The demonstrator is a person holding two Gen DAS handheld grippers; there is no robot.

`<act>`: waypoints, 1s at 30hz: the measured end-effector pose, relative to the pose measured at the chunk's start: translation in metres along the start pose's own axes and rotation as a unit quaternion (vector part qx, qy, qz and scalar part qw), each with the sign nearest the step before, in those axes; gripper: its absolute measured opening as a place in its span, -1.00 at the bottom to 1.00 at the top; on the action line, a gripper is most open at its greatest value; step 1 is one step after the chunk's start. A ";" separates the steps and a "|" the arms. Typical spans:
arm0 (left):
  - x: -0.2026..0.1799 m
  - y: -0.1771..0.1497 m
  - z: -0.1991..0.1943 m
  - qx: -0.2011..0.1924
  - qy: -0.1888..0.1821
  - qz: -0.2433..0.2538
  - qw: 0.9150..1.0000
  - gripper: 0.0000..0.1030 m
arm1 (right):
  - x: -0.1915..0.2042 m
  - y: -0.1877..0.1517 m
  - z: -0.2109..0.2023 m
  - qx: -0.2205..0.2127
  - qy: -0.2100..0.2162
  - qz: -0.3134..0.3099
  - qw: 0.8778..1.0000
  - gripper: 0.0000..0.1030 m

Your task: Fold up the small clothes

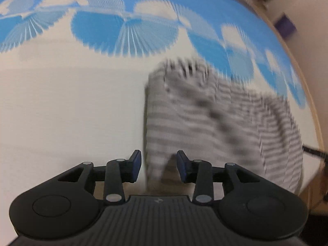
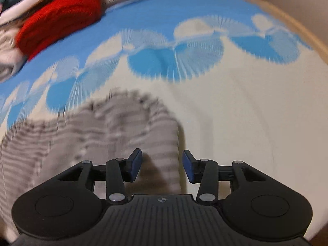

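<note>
**Striped garment folded, pile waits**

Both grippers hang apart-jawed, pads pressing nothing: left gripper (image 1: 158,165) over the near left corner of the striped garment (image 1: 215,123), right gripper (image 2: 162,165) over its near right edge. It lies folded flat on the blue-and-cream cloth (image 2: 235,112). Beyond, the clothes pile (image 2: 57,24) looks unfolded, so plenty remains.

The striped garment (image 1: 215,123) is soft grey-and-white cloth, looking like a knit, and it lies on a matt woven cloth cover (image 1: 61,102) in cream with blue fan prints. The left gripper (image 1: 158,165) and the right gripper (image 2: 162,165) are matt black plastic with ribbed bodies, small shiny metal pins and blue pads (image 2: 187,167). The red garment (image 2: 59,22) looks like fuzzy, thick knit
</note>
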State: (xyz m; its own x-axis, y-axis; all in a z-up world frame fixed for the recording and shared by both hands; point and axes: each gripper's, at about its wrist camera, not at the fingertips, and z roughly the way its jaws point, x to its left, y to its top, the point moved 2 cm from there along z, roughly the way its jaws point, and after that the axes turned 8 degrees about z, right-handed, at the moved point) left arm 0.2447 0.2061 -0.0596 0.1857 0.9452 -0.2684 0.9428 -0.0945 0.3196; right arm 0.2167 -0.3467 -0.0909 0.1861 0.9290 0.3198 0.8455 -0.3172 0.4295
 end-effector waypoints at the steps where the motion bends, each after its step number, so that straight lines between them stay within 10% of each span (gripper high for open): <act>1: 0.000 -0.010 0.002 0.014 -0.002 0.012 1.000 -0.17 | -0.004 -0.009 -0.001 0.016 0.002 -0.006 1.000 -0.03; 7: -0.008 -0.062 0.019 0.072 -0.008 0.073 0.995 -0.17 | -0.008 -0.067 -0.001 0.103 -0.002 -0.102 0.990 0.18; 15: -0.011 -0.059 0.020 0.057 -0.013 0.038 0.998 -0.17 | -0.001 -0.073 0.003 0.105 -0.015 -0.110 0.988 0.27; 21: -0.024 -0.061 0.027 0.080 -0.009 0.089 0.993 -0.36 | 0.000 -0.070 0.001 0.116 0.010 -0.113 0.987 0.07; 24: -0.030 -0.060 0.023 0.071 -0.004 0.106 0.992 -0.93 | 0.000 -0.069 0.002 0.123 0.020 -0.106 0.987 -0.01; 28: -0.042 -0.059 0.007 0.048 0.023 0.137 0.989 -0.99 | 0.009 -0.070 -0.004 0.120 0.048 -0.119 0.984 -0.77; 30: -0.042 -0.056 -0.011 0.024 0.037 0.130 0.991 -0.99 | 0.012 -0.064 -0.020 0.089 0.062 -0.132 0.985 -0.82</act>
State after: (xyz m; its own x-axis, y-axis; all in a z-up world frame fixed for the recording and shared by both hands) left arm 0.1807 0.1753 -0.0560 0.4050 0.9071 -0.1151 0.8781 -0.3507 0.3256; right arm 0.1553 -0.3190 -0.0979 -0.1051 0.9404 0.3233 0.9329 -0.0194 0.3595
